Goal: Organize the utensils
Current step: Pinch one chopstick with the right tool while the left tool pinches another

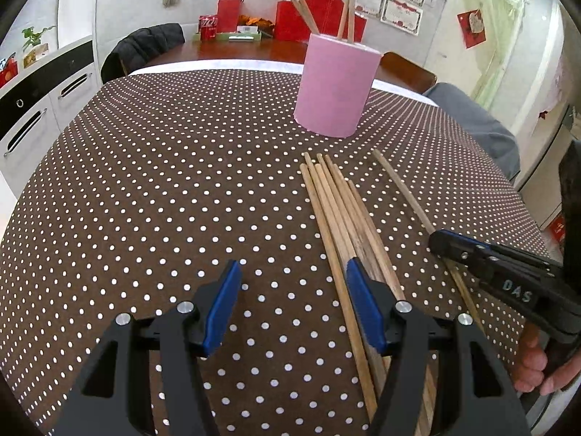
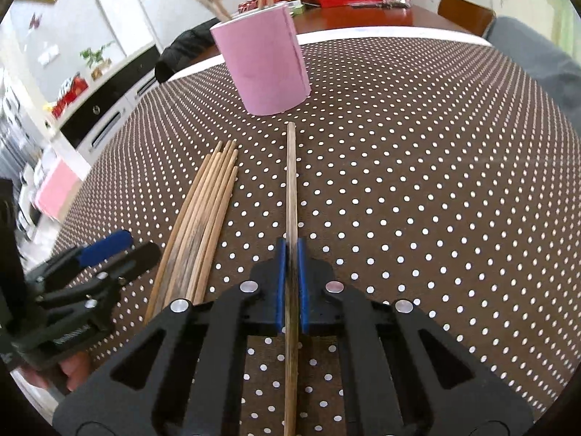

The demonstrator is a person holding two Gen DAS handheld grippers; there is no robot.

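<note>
A pink cylindrical holder (image 1: 336, 87) stands upright on the dotted tablecloth with several wooden chopsticks in it; it also shows in the right wrist view (image 2: 265, 65). A bundle of several chopsticks (image 1: 345, 214) lies flat in front of it, also in the right wrist view (image 2: 203, 218). My left gripper (image 1: 292, 272) is open and empty, its right finger over the bundle's near end. My right gripper (image 2: 291, 250) is shut on a single chopstick (image 2: 291, 181) that points toward the holder. The right gripper also shows in the left wrist view (image 1: 441, 241).
The brown polka-dot tablecloth (image 1: 163, 181) covers the table. Behind it stands a wooden table (image 1: 236, 49) with red bags and a cola can. White cabinets (image 1: 32, 109) are on the left. A grey cushion (image 1: 472, 120) lies off the table's right edge.
</note>
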